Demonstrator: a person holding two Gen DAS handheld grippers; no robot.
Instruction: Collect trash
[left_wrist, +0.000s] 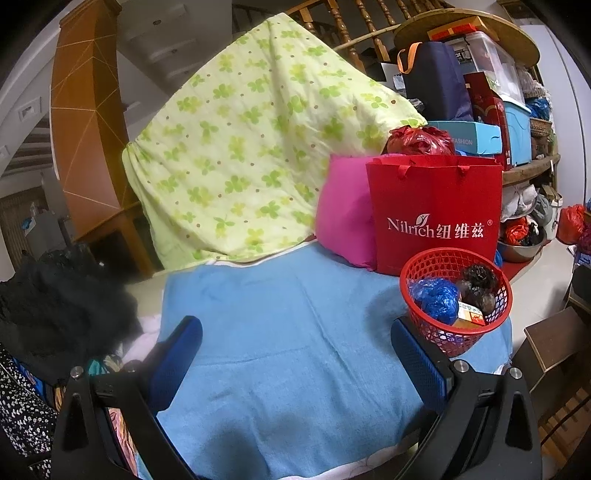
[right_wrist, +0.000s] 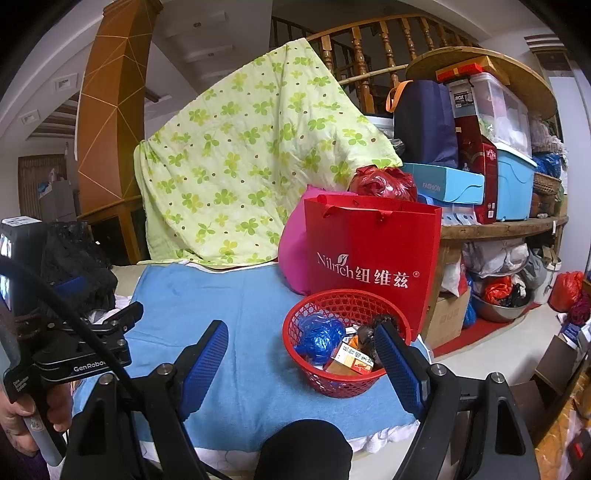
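Both grippers empty, jaws wide: left gripper (left_wrist: 295, 354), right gripper (right_wrist: 303, 358). Blue towel (left_wrist: 288, 332) under them looks bare, no loose trash seen. Red basket (right_wrist: 347, 380) just ahead-right holds blue wad (right_wrist: 317, 338), small box (right_wrist: 351, 360). Collecting looks mostly done. Red bag (right_wrist: 373, 251) behind.

The red paper bag (right_wrist: 373, 254), right of centre in both views, carries white lettering "Nilrich" followed by the Chinese characters 纽维兹 and a small ® mark. Behind it at upper right, the light blue box (right_wrist: 443, 184) reads "FASHION" on its side. Higher up, a label (right_wrist: 459, 99) on the clear storage bin reads "ROX". At lower left of the right wrist view, the black clamp (right_wrist: 85, 363) reads "GenRobo", its end hidden. Characters on the orange carton (right_wrist: 352, 360) in the basket are too small to read.
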